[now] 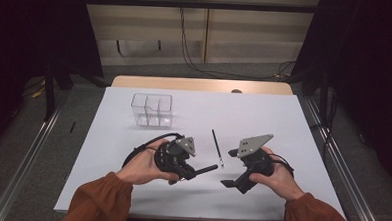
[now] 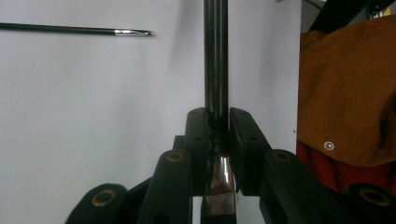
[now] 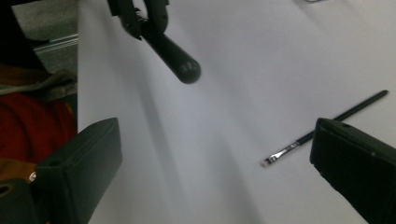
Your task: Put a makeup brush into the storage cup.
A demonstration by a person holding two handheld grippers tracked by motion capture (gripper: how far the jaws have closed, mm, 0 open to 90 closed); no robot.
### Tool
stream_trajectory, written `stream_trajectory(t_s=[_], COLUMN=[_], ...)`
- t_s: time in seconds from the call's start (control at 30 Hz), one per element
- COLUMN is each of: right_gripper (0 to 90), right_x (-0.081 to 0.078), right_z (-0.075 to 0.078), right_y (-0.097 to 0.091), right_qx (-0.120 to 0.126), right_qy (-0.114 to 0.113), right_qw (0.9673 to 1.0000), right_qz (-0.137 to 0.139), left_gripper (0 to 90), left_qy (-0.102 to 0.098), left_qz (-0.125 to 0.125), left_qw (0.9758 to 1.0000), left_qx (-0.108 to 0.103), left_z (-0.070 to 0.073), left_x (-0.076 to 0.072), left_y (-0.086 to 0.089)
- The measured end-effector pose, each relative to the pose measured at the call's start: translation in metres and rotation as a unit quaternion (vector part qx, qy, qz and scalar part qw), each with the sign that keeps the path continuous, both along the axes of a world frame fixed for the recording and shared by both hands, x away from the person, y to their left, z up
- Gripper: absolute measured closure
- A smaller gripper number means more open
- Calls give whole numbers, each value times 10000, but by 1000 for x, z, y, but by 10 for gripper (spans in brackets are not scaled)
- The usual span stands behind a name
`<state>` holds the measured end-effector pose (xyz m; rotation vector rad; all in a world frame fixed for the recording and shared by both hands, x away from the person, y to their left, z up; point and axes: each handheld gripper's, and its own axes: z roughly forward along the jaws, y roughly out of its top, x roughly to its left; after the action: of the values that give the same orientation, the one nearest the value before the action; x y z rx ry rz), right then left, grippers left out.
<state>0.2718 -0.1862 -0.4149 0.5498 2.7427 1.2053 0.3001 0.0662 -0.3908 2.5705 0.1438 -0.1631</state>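
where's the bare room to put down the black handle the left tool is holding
Bare sheet lies right of the clear organizer, beyond the thin brush. The front-left corner is bare too. It's crowded between the left tool and right tool, beside the brush.

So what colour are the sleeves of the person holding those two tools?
Rusty orange-brown sleeves, best seen in the high view.

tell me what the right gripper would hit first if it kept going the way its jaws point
Probably the bare white table: the open right gripper frames it, with the thin brush just off to one side. Depth is hard to judge.
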Motion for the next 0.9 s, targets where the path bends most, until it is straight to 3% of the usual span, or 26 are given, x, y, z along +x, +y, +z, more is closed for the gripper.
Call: stream_trajectory(t_s=[0.4,0.73,0.8,0.9], right_gripper=[64,204,229,267], right_x=[10,19,20,22], right_z=[3,6,6,2], right_y=[13,31,34,40], right_qx=[-476,-981,-1066,-1245], right_qy=[348,481,468,449], right_qw=[9974,9903,9890,9862], right_qz=[420,858,911,990], left_gripper=[786,786,786,786], left_qy=[15,-34,-80,-6], left_qz=[-221,-302,-282,-325], left_qw=[9992,9981,9970,9963], left_qx=[329,537,720,793], left_z=[1,2,0,-3], left_x=[0,3,2,2], left_y=[-5,-7,-8,-10])
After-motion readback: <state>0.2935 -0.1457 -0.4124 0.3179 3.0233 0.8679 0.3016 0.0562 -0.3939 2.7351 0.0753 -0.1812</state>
